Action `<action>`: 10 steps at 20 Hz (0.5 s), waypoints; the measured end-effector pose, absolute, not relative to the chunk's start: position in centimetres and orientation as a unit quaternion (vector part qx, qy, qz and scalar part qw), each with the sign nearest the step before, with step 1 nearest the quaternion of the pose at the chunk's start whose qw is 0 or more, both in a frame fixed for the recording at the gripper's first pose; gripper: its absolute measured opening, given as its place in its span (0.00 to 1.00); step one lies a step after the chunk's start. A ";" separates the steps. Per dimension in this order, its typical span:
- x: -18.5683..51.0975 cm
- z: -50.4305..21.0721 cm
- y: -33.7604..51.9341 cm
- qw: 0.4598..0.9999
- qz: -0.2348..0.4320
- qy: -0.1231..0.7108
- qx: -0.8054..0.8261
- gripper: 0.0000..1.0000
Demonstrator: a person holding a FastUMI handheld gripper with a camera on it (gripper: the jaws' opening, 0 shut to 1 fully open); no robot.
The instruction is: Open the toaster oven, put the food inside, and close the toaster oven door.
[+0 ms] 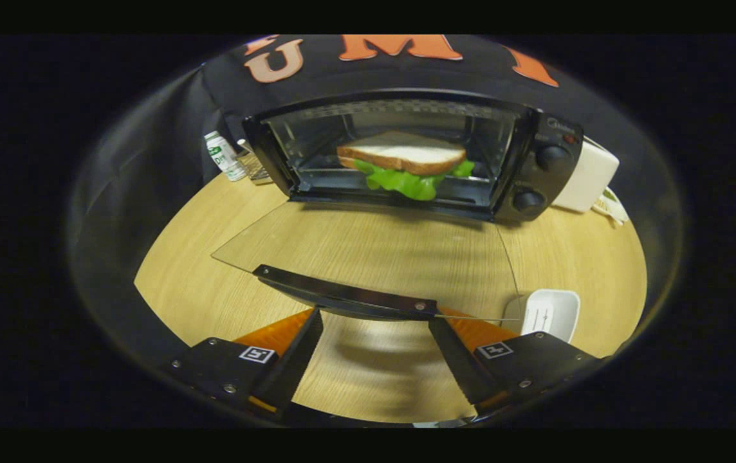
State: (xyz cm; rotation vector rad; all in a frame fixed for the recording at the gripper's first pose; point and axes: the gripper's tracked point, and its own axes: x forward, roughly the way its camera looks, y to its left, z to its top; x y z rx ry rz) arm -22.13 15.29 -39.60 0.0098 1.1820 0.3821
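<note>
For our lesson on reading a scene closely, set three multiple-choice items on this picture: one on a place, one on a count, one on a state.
1. Where is the white-bread sandwich with green lettuce?
A. on the wooden table
B. inside the black toaster oven
C. in the small white dish

2. How many round black knobs does the oven's front panel carry?
A. one
B. two
C. four

3. How does the oven's glass door stand?
A. folded down open
B. shut
C. taken off

Answers:
1 B: the sandwich sits on the rack inside the oven's chamber.
2 B: one knob sits above the other at the panel's right.
3 A: the door lies flat toward the gripper, whose open fingers reach its black handle bar.
</note>
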 end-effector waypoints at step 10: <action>-11.9 -34.0 14.5 0.873 0.165 0.456 -0.054 0.98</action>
